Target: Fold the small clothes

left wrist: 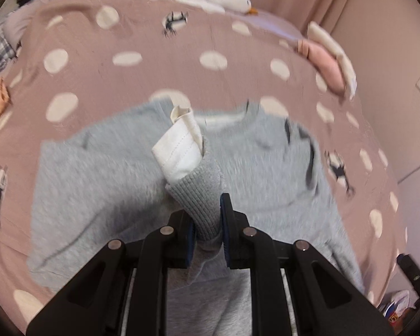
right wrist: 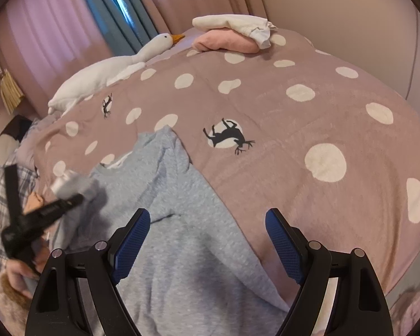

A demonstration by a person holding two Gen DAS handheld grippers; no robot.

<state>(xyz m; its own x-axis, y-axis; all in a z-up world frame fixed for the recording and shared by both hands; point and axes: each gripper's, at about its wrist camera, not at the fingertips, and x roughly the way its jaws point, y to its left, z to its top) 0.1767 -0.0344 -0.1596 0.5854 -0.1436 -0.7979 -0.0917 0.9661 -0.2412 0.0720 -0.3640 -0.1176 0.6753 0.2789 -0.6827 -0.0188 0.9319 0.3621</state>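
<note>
A small light grey sweater lies spread on a pink spotted bedspread. My left gripper is shut on the sweater's ribbed grey sleeve cuff, with a white inner cuff sticking out, held above the sweater body. In the right wrist view the sweater lies under my right gripper, which is open and empty above it. The left gripper shows at the left there, blurred, holding the sleeve.
A white plush goose lies at the far side of the bed. Folded pink and white clothes are stacked at the far right edge. Plaid fabric lies at the left. Curtains and wall stand behind.
</note>
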